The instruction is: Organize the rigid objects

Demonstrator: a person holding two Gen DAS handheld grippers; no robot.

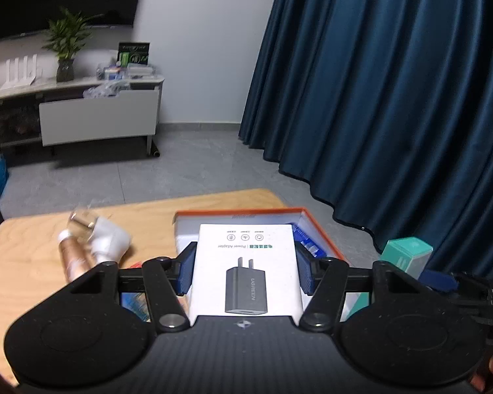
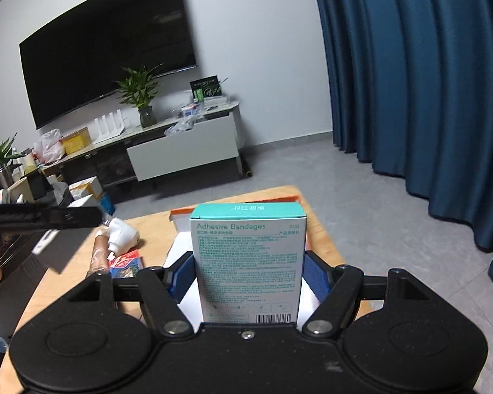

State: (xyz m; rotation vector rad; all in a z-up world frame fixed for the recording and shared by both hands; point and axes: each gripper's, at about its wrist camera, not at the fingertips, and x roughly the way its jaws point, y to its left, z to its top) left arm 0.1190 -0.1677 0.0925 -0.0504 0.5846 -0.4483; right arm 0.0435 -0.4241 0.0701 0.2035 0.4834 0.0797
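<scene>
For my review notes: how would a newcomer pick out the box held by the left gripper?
Start at the wooden table with the orange-rimmed box on it. Held over that box, clamped between the blue pads of the left gripper, is the white power adapter box. It alone shows a grey wall plug; the right gripper's bandage box is teal.

Ahead of the hand-held gripper, past the far edge of the wooden table (image 2: 315,229), grey floor tiles (image 2: 312,167) run to a plain white wall (image 2: 256,49). A large dark television (image 2: 105,52) hangs on that wall, up and to the left. Beneath it stands a long low cabinet (image 2: 180,154) with a pale top, carrying a potted green plant (image 2: 141,98) and scattered clutter. To the right, heavy dark blue curtains (image 2: 410,82) fall in folds to the floor.
</scene>
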